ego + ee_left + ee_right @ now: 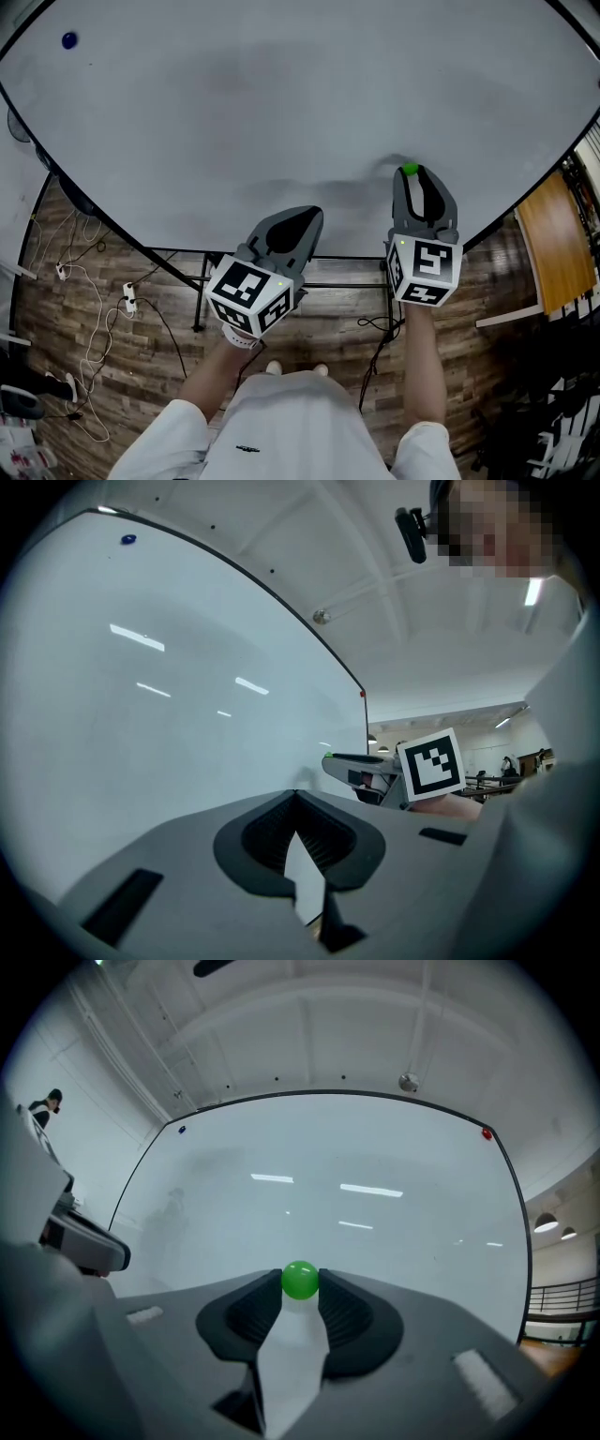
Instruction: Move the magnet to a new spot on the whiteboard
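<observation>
One blue magnet (pixel 69 40) far from green magnet (pixel 410 170)

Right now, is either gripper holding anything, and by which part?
The right gripper pinches the green magnet by its two sides, at the jaw tips. The left gripper is shut and empty.

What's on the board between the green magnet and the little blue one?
Nothing. In the head view, only bare white whiteboard stretches between the round green magnet and the small round blue magnet.

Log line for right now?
right gripper: shut on green magnet, at whiteboard lower right | left gripper: shut, empty | blue magnet: top left
</observation>
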### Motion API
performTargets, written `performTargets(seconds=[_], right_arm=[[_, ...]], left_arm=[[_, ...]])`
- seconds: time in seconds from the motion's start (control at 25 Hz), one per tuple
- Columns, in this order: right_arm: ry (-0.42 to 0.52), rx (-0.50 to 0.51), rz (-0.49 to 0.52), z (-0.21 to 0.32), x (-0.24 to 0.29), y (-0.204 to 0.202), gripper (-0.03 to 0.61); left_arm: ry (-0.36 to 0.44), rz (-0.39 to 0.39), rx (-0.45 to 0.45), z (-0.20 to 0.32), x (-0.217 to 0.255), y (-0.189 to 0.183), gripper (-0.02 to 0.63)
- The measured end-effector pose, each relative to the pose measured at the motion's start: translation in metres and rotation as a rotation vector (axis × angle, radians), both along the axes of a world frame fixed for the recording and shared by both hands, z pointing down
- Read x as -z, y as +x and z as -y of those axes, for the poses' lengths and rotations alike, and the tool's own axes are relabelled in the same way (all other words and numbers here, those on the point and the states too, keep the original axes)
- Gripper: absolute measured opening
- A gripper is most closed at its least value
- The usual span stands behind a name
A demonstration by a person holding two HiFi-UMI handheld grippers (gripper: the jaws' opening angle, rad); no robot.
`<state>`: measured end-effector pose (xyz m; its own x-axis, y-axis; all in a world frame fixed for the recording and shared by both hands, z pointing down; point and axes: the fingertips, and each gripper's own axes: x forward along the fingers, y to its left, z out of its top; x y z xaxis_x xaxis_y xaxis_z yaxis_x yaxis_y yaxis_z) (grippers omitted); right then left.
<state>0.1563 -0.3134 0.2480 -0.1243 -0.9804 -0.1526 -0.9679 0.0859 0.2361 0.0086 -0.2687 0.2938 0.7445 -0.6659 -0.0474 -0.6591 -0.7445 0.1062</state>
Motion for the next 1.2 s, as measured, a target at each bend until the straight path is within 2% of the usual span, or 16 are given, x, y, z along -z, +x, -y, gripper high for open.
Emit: performTargets(seconds=[0.52, 0.8, 1.2], right_arm=[[-0.04, 0.016, 0.015, -0.054, -0.049, 0.001, 0.132], [-0.04, -0.003, 0.031, -0.096, -0.069, 0.005, 0.132], [-0.043, -0.031, 0.081, -0.113, -0.085, 0.013, 0.132]], left_arm=[[-0.015, -0.01, 0.023, -0.025, -0.025, -0.028, 0.006], [-0.038, 0.013, 0.006, -0.043, -0.043, -0.028, 0.006], [-0.058, 0.027, -0.032, -0.048, -0.056, -0.019, 0.006]])
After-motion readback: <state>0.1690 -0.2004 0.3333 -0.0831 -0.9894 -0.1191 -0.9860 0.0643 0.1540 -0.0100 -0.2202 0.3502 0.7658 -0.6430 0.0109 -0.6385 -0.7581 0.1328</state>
